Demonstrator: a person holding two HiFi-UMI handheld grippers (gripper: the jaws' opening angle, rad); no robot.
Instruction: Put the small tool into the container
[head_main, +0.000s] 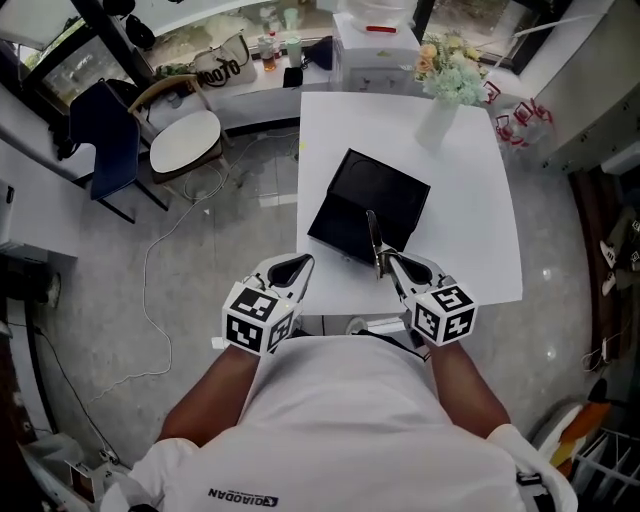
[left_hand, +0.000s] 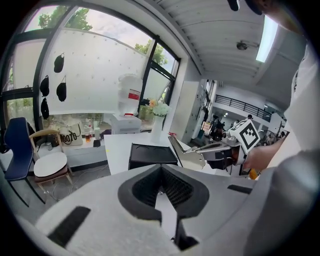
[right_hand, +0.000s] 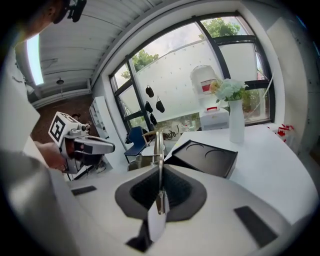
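A person stands at the near edge of a white table with a tool in each hand. The right tool is clamped on a thin metal piece, which sticks out forward from the jaws. Seen from the head view, its far end lies over the near edge of the open black tray on the table. The left tool hangs off the table's near left corner, its jaws together with nothing between them. Its own view shows the right tool and the metal piece beside the tray. A vase of pale flowers stands at the table's far side.
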